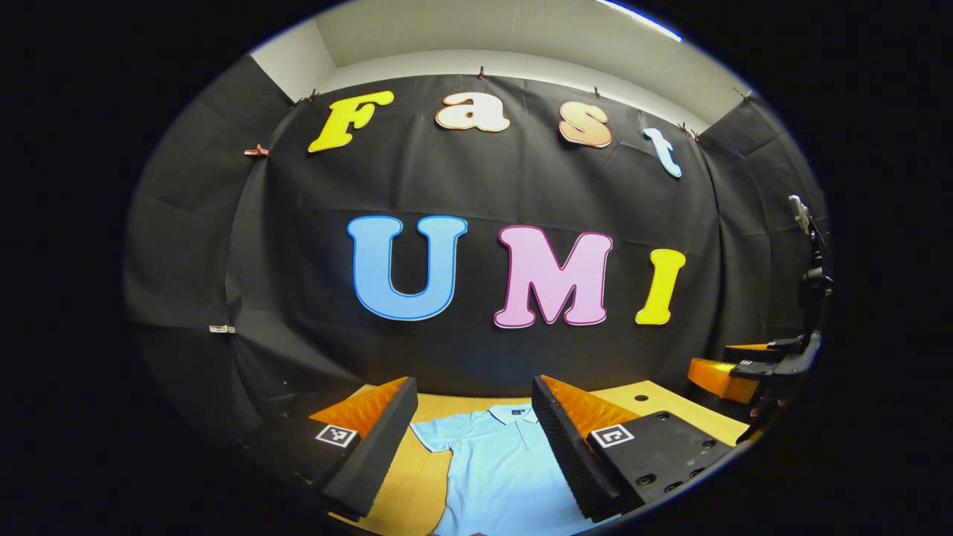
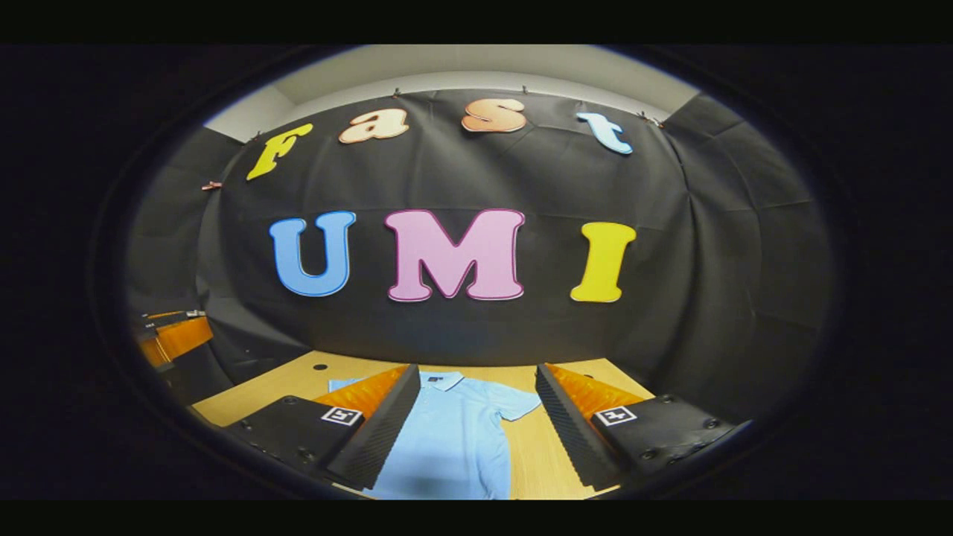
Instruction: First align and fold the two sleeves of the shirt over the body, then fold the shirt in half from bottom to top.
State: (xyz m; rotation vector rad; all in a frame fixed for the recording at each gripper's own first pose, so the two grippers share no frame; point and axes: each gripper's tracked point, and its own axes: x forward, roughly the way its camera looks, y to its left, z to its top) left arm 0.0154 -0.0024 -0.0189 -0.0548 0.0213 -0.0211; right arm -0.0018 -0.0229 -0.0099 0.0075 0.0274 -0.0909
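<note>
A: Item one, left gripper view. Left gripper: jaws wide apart, nothing between them, held above the table.
B: And the shirt?
A: Shirt, light blue, lying flat on the table, collar at the far end. It shows in the gap between the jaws and runs under the right-hand jaw. One sleeve spread out flat, just beside the left-hand jaw.
B: Anything else listed?
A: Right gripper, off past the right-hand jaw, well apart from the shirt. From here, whether it is open cannot be told.
B: Item two?
A: Right gripper view. Right gripper: jaws wide, holding nothing, above the table. Shirt in the gap, body running under the left-hand jaw. Other sleeve spread out toward the right-hand jaw, not touching it. Left gripper far off past the left-hand jaw.
B: Progress entry?
A: Judged as not begun. Both sleeves lie open, neither folded over the body; the hem end is hidden near the jaws, but no bottom-to-top fold shows. Left to do: both sleeve folds, then the half fold.
</note>
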